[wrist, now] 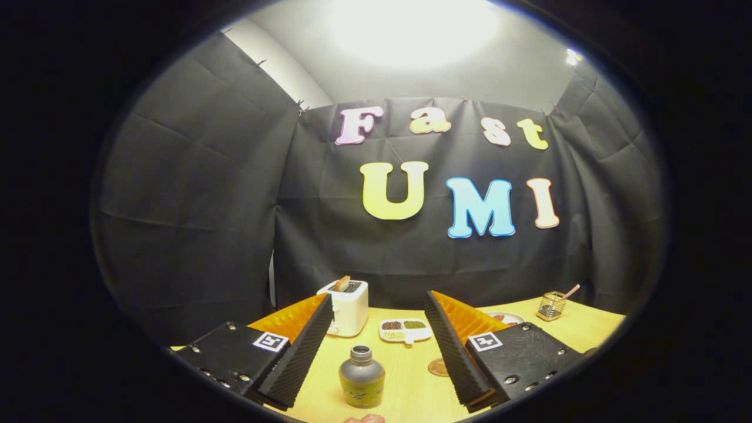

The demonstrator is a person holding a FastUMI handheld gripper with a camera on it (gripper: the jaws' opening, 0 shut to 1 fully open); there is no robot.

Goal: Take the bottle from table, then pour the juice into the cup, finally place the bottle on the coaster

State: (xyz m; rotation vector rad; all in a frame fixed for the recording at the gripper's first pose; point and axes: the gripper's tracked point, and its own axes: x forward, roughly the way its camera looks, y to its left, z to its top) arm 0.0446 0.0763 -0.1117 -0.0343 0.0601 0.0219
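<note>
The claw (376,346) is wide open, with a finger on each side of the bottle (361,377), which stands upright on the counter (411,382), ready for gripping. The coaster (438,367) lies beside the right finger.

A staged recording booth: black cloth wall (205,205) (pinned up) behind a wooden table (411,382) with toaster (346,305).

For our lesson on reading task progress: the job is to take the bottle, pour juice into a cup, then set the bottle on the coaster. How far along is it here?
Nothing looks done yet. The bottle stands upright on the table, between the open fingers of the gripper, neither touching it. The coaster beside it is bare. Grasping is in hand; pouring and placing remain.
</note>
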